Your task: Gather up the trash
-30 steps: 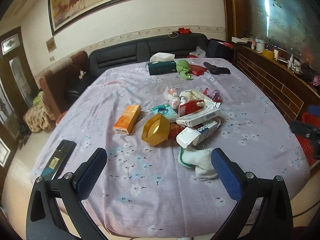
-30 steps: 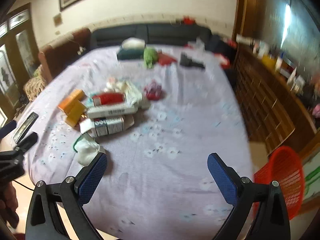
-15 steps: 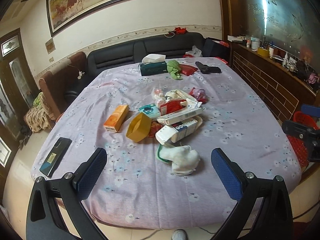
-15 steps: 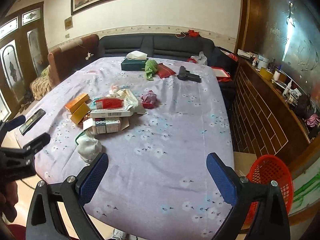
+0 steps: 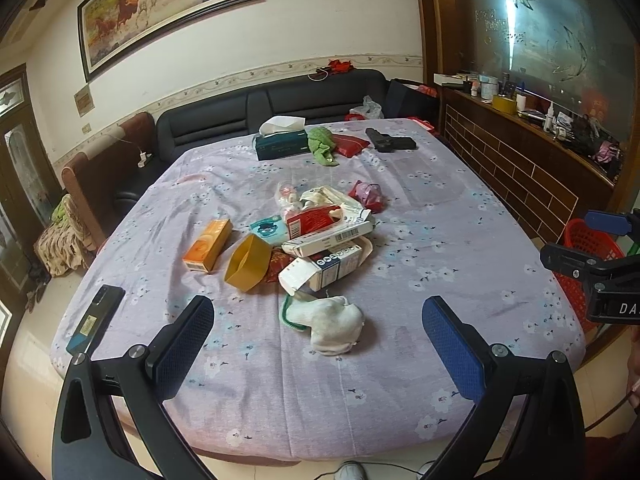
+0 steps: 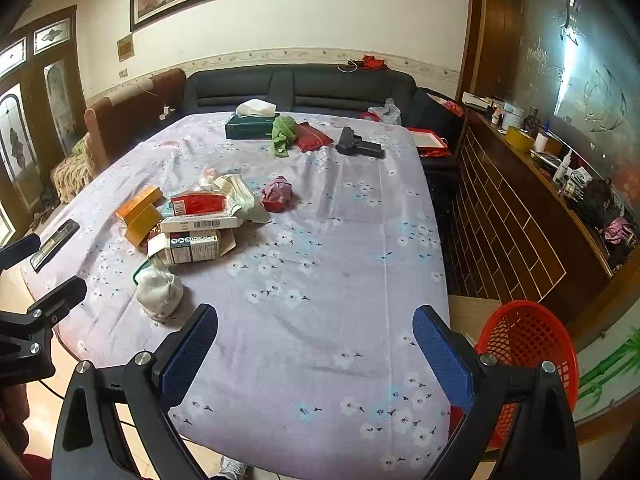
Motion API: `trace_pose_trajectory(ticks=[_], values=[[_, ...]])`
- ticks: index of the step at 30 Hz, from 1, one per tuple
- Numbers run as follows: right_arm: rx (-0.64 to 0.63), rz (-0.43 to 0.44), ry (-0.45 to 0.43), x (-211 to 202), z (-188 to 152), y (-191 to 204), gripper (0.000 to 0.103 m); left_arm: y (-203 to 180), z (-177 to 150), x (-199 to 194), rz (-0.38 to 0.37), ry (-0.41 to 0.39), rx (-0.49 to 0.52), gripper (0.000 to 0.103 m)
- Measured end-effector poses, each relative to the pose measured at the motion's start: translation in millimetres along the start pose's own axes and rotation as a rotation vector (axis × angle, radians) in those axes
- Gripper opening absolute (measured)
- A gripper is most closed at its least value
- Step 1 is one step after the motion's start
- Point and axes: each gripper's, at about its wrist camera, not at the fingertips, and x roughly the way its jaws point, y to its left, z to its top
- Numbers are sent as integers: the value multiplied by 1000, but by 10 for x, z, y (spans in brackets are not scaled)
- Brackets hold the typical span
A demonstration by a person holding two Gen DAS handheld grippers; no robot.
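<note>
We held both grippers spread wide and empty: the left gripper point(image 5: 318, 340) and the right gripper point(image 6: 314, 344). Ahead of the left one, a heap of trash point(image 5: 320, 236) lay untouched on the table point(image 5: 460, 248). The red basket point(image 6: 528, 344) stood just right of the right gripper. We judged nothing collected yet.

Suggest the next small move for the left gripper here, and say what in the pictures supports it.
Probably ease the left gripper forward and down over the crumpled white sock. Its jaws stand wide open and empty above the table's near edge, and the sock is the nearest loose item, lying alone in front of the box pile. The red basket waits beside the table near the right gripper, also open.
</note>
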Motion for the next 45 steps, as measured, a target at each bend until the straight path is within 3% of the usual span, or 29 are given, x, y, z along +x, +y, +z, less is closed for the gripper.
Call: trace_pose_trajectory(ticks=[13,33,41,45], values=[[8,-38,18,-30,-49,-50,99,-64,8,68,-42,-3,9,103],[3,-37,36,32,-49,3,99,5,-8,125,-48,9,-3,103],[-8,-17,47,112,-2,88,99,160,-32,185,-41,21,-22,103],[4,38,66,172,19,133,99,446,-23,298,-43,62,-99,103]])
